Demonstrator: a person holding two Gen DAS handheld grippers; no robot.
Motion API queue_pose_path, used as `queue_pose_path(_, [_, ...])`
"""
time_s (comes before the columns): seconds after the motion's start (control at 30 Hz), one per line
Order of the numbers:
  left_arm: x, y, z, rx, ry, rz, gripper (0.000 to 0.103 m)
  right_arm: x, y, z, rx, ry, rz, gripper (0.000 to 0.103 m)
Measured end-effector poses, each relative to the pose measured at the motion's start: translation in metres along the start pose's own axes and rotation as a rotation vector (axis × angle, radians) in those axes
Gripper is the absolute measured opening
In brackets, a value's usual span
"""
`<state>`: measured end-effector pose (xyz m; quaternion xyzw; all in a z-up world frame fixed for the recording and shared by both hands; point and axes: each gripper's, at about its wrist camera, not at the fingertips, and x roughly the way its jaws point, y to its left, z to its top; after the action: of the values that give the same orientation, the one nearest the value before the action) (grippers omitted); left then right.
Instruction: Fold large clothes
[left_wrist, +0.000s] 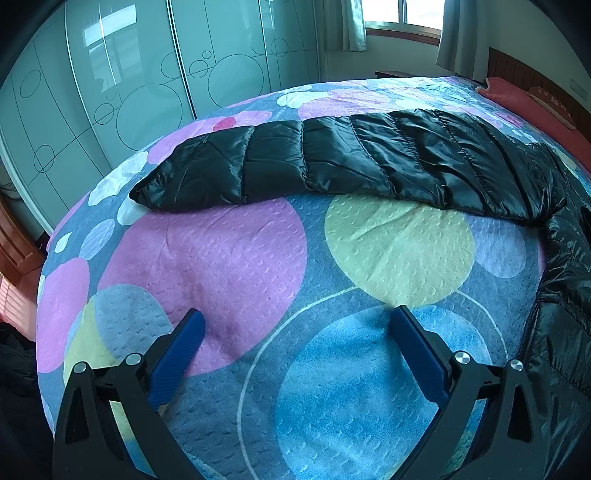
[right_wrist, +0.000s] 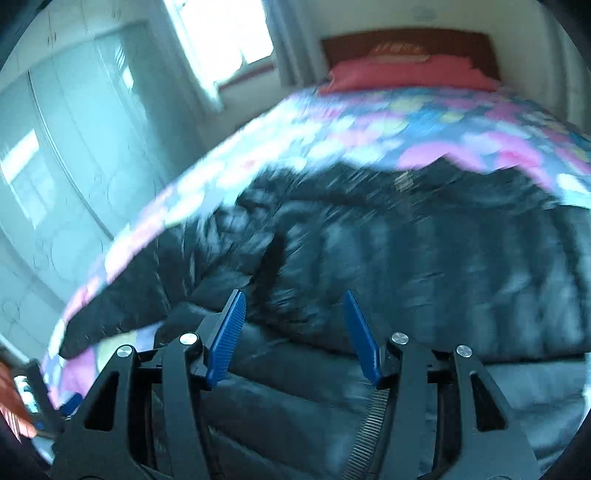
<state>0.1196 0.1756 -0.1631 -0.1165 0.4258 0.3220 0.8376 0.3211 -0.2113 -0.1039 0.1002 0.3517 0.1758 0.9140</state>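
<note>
A: Where is the black puffer jacket (left_wrist: 369, 162)?

B: On the bedspread (left_wrist: 258, 258) with its coloured circles. One sleeve (left_wrist: 229, 170) lies stretched flat across it towards the wardrobe doors (left_wrist: 110, 92); the jacket's body runs off the left wrist view's right edge, so only a strip of it shows there.

A: And the left gripper (left_wrist: 297, 321)?

B: Over bare bedspread, well short of the sleeve. Its blue pads (left_wrist: 181, 354) are spread wide, with nothing between them.

A: The right gripper (right_wrist: 293, 306)?

B: Over the jacket's body, on the side away from the red pillow (right_wrist: 406, 75) and headboard (right_wrist: 406, 42). Its fingers stand partly apart, pinching nothing. That view is smeared, so the quilting, a small pale tag near the jacket's far edge and the bedspread pattern are hard to make out. Whether the fingertips touch the fabric, I cannot tell.

A: Anything else cut off?

B: A window (left_wrist: 402, 14) shows only in part.
</note>
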Motion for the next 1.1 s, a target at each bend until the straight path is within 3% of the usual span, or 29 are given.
queue_pose_path(0.1, [-0.001,0.000,-0.001,0.002,-0.001,0.003,0.099,-0.038,-0.058,0.011,0.090,-0.061,-0.101,0.051])
queue_pose_path(0.2, [-0.001,-0.001,0.000,0.004,-0.002,0.006,0.099,-0.057,-0.123,0.013,0.201,-0.072,-0.235,0.032])
queue_pose_path(0.27, [-0.001,-0.002,-0.001,0.006,-0.002,0.008,0.099,-0.051,-0.164,0.006,0.262,-0.036,-0.315,0.029])
queue_pose_path(0.33, [0.000,-0.002,0.000,0.008,-0.003,0.011,0.099,-0.028,-0.185,-0.008,0.268,0.057,-0.313,0.028])
queue_pose_path(0.4, [0.000,-0.002,0.000,0.009,-0.002,0.013,0.099,-0.019,-0.189,-0.018,0.252,0.061,-0.288,0.028])
queue_pose_path(0.47, [-0.001,-0.002,-0.001,0.008,-0.003,0.012,0.099,-0.025,-0.177,-0.008,0.202,0.071,-0.320,0.029])
queue_pose_path(0.53, [-0.001,-0.003,0.000,0.010,-0.003,0.016,0.099,-0.036,-0.171,0.006,0.181,0.026,-0.317,0.029])
queue_pose_path(0.7, [-0.001,-0.003,0.000,0.012,-0.004,0.018,0.099,-0.029,-0.194,0.035,0.217,-0.019,-0.351,0.031])
queue_pose_path(0.77, [0.000,-0.003,0.000,0.013,-0.004,0.019,0.099,-0.001,-0.211,0.029,0.229,0.052,-0.364,0.033])
queue_pose_path(0.83, [-0.001,-0.003,0.000,0.014,-0.004,0.020,0.099,0.007,-0.212,0.028,0.221,0.066,-0.361,0.032])
queue_pose_path(0.93, [0.000,-0.003,0.000,0.011,-0.004,0.017,0.099,-0.008,-0.197,0.032,0.200,0.042,-0.374,0.034])
queue_pose_path(0.97, [0.000,-0.004,0.000,0.013,-0.005,0.019,0.099,-0.018,-0.190,0.029,0.201,0.015,-0.366,0.041])
queue_pose_path(1.03, [0.000,-0.003,0.000,0.013,-0.005,0.020,0.099,-0.030,-0.180,0.018,0.206,-0.026,-0.360,0.044])
queue_pose_path(1.1, [0.000,-0.003,0.000,0.013,-0.005,0.020,0.099,-0.022,-0.173,0.004,0.203,0.010,-0.336,0.046])
